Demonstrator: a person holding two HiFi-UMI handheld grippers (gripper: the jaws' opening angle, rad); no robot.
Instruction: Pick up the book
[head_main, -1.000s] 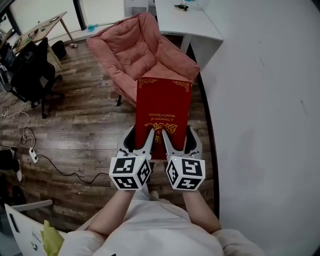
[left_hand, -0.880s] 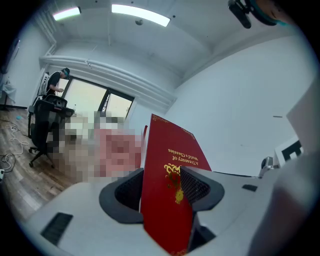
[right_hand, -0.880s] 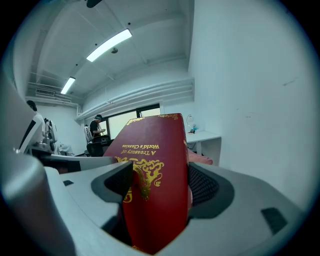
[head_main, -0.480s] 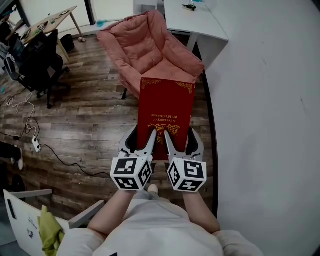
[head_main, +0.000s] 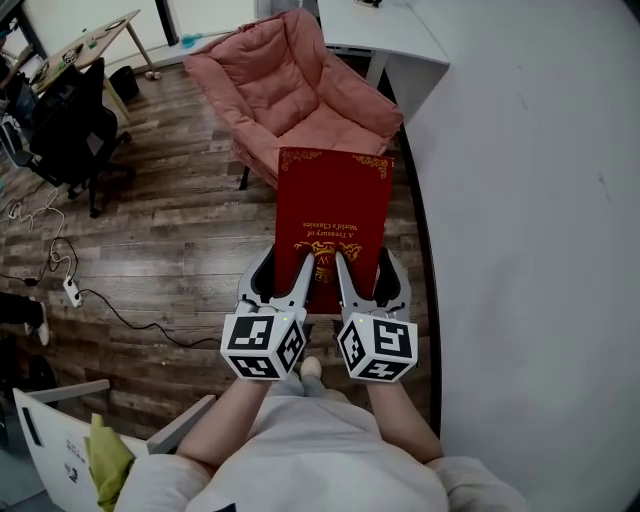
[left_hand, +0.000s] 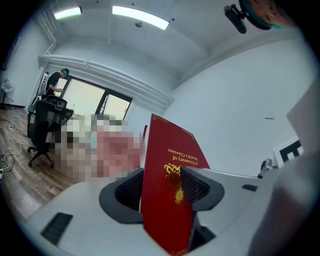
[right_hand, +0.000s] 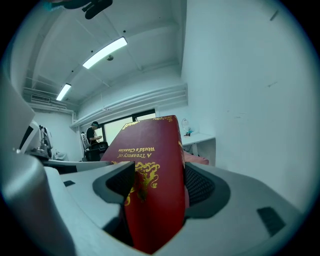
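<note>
Sharing one red book (head_main: 333, 215), the left gripper (head_main: 286, 262) clamps it; the right gripper (head_main: 362, 262) jaws are closing on it.

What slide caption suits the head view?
Left gripper holds a red book; right gripper is closing its jaws on it, with a pink armchair beyond.

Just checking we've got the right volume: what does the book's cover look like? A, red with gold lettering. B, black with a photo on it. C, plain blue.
A: the book has a red cover with gold lettering, a gold emblem and gold corner trim.
</note>
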